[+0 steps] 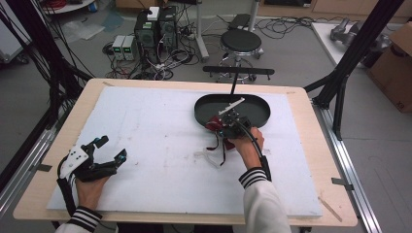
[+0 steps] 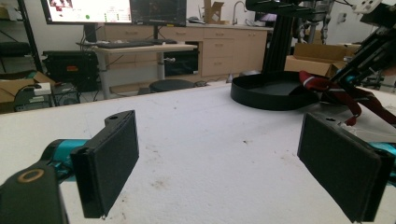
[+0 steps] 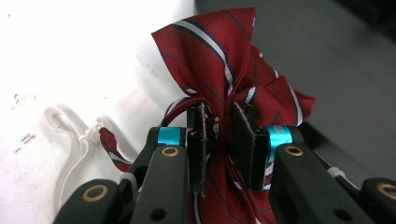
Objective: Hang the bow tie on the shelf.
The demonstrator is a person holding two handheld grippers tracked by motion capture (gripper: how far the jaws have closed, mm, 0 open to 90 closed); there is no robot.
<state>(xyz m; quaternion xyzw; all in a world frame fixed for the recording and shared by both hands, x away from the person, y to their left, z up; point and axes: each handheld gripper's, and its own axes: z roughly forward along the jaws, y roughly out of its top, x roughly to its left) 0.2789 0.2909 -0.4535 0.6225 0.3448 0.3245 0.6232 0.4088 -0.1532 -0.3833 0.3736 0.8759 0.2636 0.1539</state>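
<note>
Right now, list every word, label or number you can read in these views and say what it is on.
None can be read.
Monitors: screen content too blurred to read.
Cardboard box: dark mark, too small to read.
Bow tie: stripes, no lettering.
Tray: no markings.

Setting: research lab, data-recording station. Evidence: the surface [image 1: 301, 204] is a wooden top under a white sheet, boxed in by a black frame [image 1: 362, 46]. On the grey floor behind it: computer towers [image 1: 156, 30] with tangled cables [image 1: 170, 60] and a round stool [image 1: 241, 42]. Left gripper view: monitors [image 2: 114, 10] above a desk with keyboard [image 2: 128, 45], wooden cabinets [image 2: 219, 51], cardboard boxes [image 2: 310, 63].
</note>
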